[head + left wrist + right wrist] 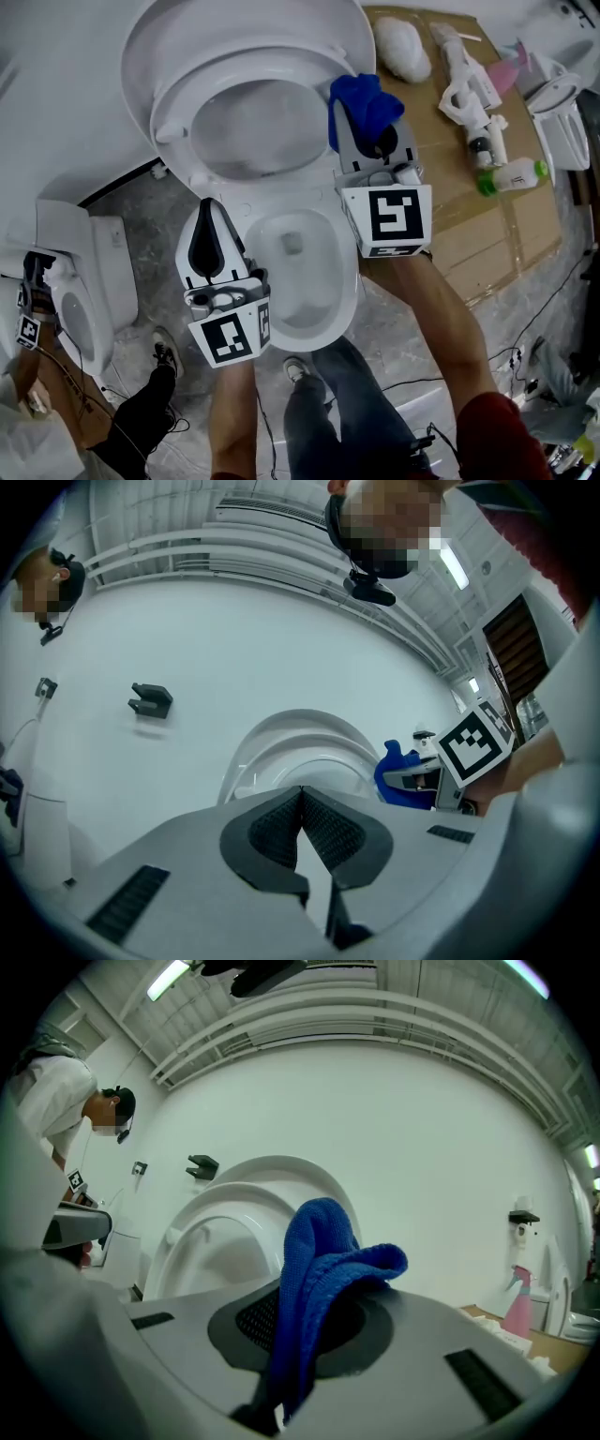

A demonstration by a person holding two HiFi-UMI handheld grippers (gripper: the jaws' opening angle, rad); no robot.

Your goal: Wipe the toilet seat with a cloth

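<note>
The left hand-held gripper point(208, 214) point(301, 803) has its jaws pressed together, the dark ribbed pads meeting along one line with nothing between them. It sits over the left rim of the white toilet bowl point(330, 298), though whether it touches the rim cannot be told. Ahead of it and to its right the toilet seat point(178, 114) point(281, 752) point(192, 1227) stands tipped up against the lid: a smooth, glossy white oval ring with a rounded edge and a pale grey hollow showing through its opening. Further right, the right hand-held gripper point(375, 127) point(300, 1330) is clamped on a blue cloth point(364, 101) point(319, 1251). The cloth is a thick, soft knitted piece, folded over on itself, and it bulges up and out of the jaws in a rounded hump that hides the pads' tips. It lies at the right edge of the raised seat, just ahead of this gripper; whether it presses on the seat cannot be told. Both grippers have grey plastic bodies, and each carries a white cube with black square markers near the hand. To the right of the right gripper a flat sheet of brown cardboard point(511, 230) lies on the floor.
</note>
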